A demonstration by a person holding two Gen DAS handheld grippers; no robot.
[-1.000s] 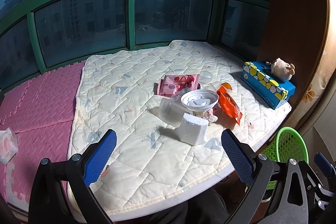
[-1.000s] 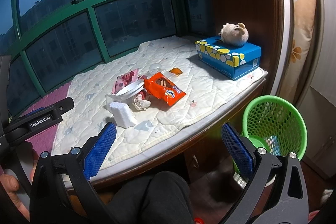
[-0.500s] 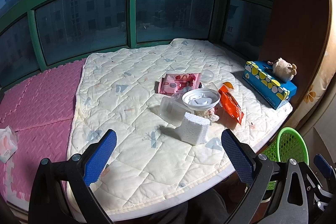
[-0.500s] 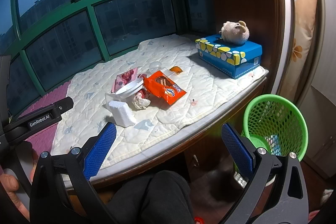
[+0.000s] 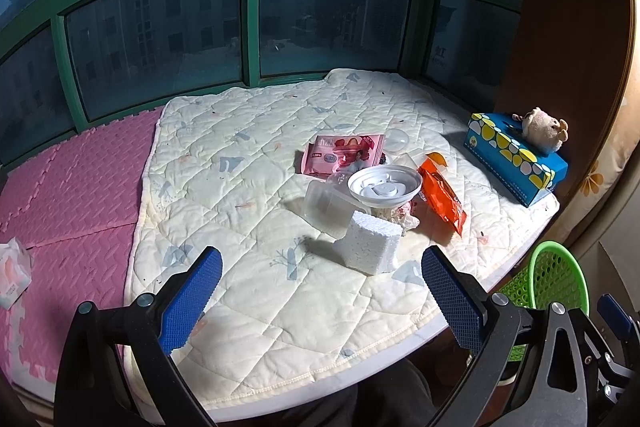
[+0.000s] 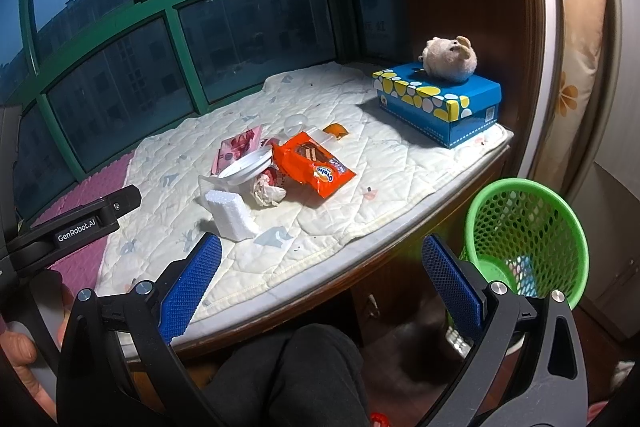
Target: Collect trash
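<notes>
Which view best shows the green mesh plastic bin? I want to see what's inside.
The right wrist view: the green mesh plastic bin shows whole, open-topped, with something lying inside. The left wrist view catches only part of it behind a finger.

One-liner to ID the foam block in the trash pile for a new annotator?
On the cream quilt, find the trash cluster by the orange snack wrapper. The foam block stands at its near edge, the only chunky, matte white, grainy piece.

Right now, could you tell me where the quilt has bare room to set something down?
The quilt lies bare between the pink wrapper and the pink foam mat, and before the foam block. It is crowded around the white lid and the orange packet.
</notes>
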